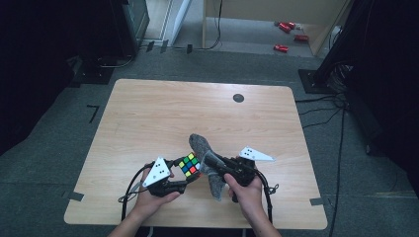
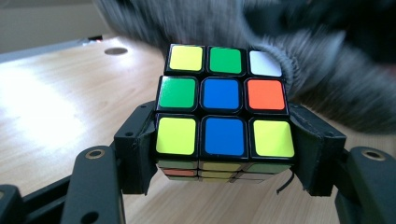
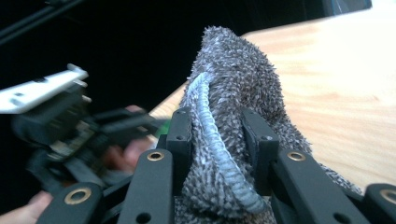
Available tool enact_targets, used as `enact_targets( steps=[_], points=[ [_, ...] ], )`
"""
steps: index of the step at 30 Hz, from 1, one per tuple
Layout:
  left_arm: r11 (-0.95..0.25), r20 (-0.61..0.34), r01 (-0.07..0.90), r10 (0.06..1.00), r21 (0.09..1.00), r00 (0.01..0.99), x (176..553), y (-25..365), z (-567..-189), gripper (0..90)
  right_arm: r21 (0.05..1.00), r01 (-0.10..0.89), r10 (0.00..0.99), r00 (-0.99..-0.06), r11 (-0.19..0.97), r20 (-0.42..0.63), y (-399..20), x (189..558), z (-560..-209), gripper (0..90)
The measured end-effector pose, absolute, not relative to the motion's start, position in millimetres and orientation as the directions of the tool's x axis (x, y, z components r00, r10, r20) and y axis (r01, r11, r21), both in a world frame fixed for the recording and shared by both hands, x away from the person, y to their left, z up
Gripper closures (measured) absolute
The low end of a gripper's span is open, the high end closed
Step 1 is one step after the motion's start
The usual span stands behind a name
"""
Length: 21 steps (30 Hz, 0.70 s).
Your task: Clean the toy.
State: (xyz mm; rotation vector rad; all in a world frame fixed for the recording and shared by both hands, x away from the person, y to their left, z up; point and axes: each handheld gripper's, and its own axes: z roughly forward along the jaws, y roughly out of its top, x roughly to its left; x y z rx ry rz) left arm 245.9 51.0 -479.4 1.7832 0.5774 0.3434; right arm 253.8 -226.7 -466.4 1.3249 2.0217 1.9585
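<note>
A scrambled Rubik's cube (image 1: pixel 189 165) (image 2: pixel 224 112) is held just above the near part of the wooden table (image 1: pixel 163 113), with my left gripper (image 1: pixel 184 174) (image 2: pixel 224 156) shut on its two sides. My right gripper (image 1: pixel 206 162) (image 3: pixel 218 135) is shut on a grey fuzzy cloth (image 1: pixel 203 147) (image 3: pixel 233 98), which bunches up between its jaws. The cloth (image 2: pixel 327 84) presses against the cube's far right side and hangs down in front of the right hand. Both hands sit close together at the table's front edge.
A small dark round disc (image 1: pixel 238 98) is set in the table near its far edge. Red objects (image 1: pixel 286 29) lie on the floor beyond the table. Cables (image 1: pixel 321 111) run over the carpet at the right, and dark stands flank both sides.
</note>
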Motion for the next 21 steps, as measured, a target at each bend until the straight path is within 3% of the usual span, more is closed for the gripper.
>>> enact_targets(
  steps=[4,8,17,21],
  points=[
    [-0.165,-0.084,0.226,0.600,0.960,0.795,252.9,62.1,-477.6,34.9,0.841,0.520,0.590,-0.635,-0.149,0.498,-227.9,252.6,-468.1,68.9],
    [-0.090,-0.152,0.264,0.623,0.960,0.767,260.3,77.0,-474.9,34.9,0.880,0.471,0.627,-0.668,-0.062,0.401,-220.1,250.4,-472.8,68.6],
    [-0.003,-0.239,0.302,0.604,0.953,0.760,262.6,83.5,-471.1,34.8,0.936,0.347,0.618,-0.749,0.059,0.238,-198.1,243.0,-486.8,66.5],
    [0.033,-0.271,0.313,0.591,0.949,0.760,263.0,86.0,-469.3,34.8,0.937,0.337,0.622,-0.755,0.093,0.210,-193.4,241.9,-492.4,66.8]
  ],
)
